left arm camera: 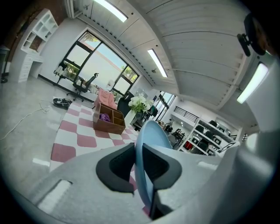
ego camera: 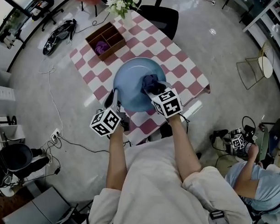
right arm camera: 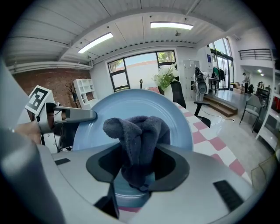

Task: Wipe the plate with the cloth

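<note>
A light blue plate (ego camera: 134, 81) is held tilted above the checkered table (ego camera: 185, 72). My left gripper (ego camera: 116, 103) is shut on the plate's near left rim; in the left gripper view the plate (left arm camera: 148, 144) stands edge-on between the jaws of the left gripper (left arm camera: 140, 168). My right gripper (ego camera: 152, 90) is shut on a dark blue-grey cloth (ego camera: 151, 83) that rests against the plate's right inner face. In the right gripper view the cloth (right arm camera: 138, 140) bunches up between the jaws of the right gripper (right arm camera: 138, 168), in front of the plate (right arm camera: 131, 113).
A brown divided box (ego camera: 106, 40) with a purple item (ego camera: 102, 47) stands at the table's far left. White flowers (ego camera: 122, 2) stand at the far edge, a black chair (ego camera: 159, 17) beyond. Cables and shoes (ego camera: 60, 30) lie on the floor. Another person (ego camera: 257, 175) sits at right.
</note>
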`<state>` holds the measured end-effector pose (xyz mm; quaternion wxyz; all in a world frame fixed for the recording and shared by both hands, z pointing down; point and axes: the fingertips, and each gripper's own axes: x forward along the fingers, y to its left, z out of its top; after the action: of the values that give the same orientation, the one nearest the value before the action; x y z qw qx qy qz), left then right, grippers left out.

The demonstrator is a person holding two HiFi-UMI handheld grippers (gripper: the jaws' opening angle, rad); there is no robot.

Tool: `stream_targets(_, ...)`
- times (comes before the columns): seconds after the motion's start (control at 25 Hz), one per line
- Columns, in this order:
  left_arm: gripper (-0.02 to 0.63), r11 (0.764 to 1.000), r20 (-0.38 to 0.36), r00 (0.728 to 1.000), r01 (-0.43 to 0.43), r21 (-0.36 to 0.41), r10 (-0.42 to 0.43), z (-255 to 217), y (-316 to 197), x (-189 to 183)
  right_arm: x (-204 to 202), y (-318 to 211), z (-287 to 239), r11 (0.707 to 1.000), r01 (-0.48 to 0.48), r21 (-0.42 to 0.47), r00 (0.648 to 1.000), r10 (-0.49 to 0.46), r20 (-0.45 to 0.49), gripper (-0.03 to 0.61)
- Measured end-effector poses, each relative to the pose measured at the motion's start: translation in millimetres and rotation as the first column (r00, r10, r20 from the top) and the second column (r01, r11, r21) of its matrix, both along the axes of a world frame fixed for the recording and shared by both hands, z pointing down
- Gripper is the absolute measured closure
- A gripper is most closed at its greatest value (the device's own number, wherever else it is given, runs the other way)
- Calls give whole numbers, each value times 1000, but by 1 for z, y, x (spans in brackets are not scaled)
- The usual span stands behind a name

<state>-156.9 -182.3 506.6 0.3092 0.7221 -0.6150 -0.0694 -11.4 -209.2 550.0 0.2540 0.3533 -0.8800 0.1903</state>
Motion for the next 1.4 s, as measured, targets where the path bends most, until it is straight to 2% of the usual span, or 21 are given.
stream_targets(0.28,575,999,0,999,36,-5,-36,1,0,0,-27,17,-5,995,94,17,995,-93,-38,393)
stream_targets(0.48,575,999,-7,999,32,-4,-32,3,-1,8,-47,26,-12,987,156,48,987,-153,-59,393)
stream_targets(0.6,575,1000,14,1000,6,-6,-5,3,0,16,-51,30,-16,983,172,64,984,-168,-63,393)
stream_targets(0.84,575,996,102,991,-88,-24,90,7,-1,40,-39,24,-16,987,143,68,989,-140,-47,393)
stream_targets(1.04,575,984,195,965,-171,-47,177,9,-3,65,-32,7,-26,989,105,107,994,-104,-15,393)
stream_targets(1.12,575,978,216,954,-202,-49,208,9,-5,72,-28,-2,-32,988,72,134,997,-74,7,393)
stream_targets(1.4,575,962,270,924,-266,-54,270,6,-9,81,-14,-17,-38,989,-13,149,999,7,43,393)
